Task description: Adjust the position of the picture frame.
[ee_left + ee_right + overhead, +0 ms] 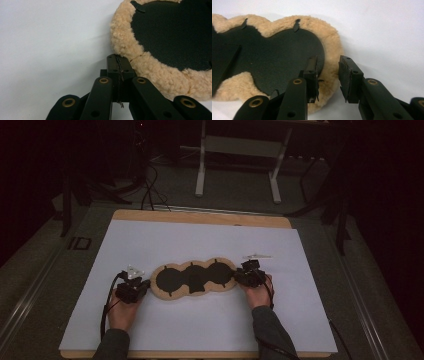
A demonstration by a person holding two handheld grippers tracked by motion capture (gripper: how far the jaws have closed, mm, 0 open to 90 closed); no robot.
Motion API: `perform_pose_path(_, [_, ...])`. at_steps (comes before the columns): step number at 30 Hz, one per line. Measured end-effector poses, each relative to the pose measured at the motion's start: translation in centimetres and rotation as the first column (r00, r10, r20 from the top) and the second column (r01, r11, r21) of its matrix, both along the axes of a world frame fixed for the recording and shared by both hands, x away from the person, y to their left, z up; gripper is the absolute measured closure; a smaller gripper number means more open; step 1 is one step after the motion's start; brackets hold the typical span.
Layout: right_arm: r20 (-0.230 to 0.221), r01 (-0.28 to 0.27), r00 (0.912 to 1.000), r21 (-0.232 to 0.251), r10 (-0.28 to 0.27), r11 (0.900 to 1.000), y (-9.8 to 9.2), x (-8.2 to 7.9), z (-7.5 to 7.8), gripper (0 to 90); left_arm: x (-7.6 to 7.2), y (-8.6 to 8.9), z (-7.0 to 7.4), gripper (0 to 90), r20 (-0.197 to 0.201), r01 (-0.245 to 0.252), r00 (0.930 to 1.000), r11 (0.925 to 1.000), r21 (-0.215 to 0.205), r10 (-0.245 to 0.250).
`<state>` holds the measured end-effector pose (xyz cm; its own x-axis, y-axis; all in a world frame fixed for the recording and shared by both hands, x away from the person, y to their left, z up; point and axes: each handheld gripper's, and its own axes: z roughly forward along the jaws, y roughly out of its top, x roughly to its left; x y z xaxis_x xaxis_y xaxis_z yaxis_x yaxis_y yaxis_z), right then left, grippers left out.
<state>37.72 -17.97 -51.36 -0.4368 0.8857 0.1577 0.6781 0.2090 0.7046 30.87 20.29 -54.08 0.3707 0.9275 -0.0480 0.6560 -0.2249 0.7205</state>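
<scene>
A flat three-lobed mat [194, 278], black in the middle with a tan fleece rim, lies on the white sheet [200, 240]. My left gripper [142, 285] is at the mat's left end. In the left gripper view it [117, 62] is shut, its tip against the fleece rim [150, 72], with nothing seen between the pads but a thin fibre. My right gripper [240, 276] is at the mat's right end. In the right gripper view it [328, 62] is open, one jaw over the black face [274, 57] and the other outside the fleece rim [332, 45]. The pads do not press on it.
The white sheet covers a wooden table [200, 216] whose far edge shows bare. Beyond it on the dark floor stand a white table frame [240, 165] and several cables [150, 190]. Bare sheet lies in front of and behind the mat.
</scene>
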Motion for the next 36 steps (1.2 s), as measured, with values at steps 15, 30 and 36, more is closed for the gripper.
perform_pose_path(15, [-0.061, 0.032, 0.9978, 0.065, -0.028, 0.997, -1.0, 0.1, -0.5, 75.2, 0.2, -0.2, 0.0, 90.0, -0.014, -0.001, 0.9999, 0.9997, -0.023, 0.001])
perform_pose_path(30, [-0.078, 0.061, 0.9955, 0.091, -0.054, 0.994, -2.8, -1.8, -0.5, 74.9, 0.7, -1.9, 0.3, 90.0, -0.014, 0.018, 0.9997, 0.9994, 0.029, -0.018])
perform_pose_path(36, [-0.075, 0.063, 0.9956, 0.09, -0.057, 0.994, -3.3, -2.4, -0.5, 74.7, 0.8, -2.3, 0.2, 90.0, -0.012, 0.024, 0.9996, 0.9994, 0.023, -0.024])
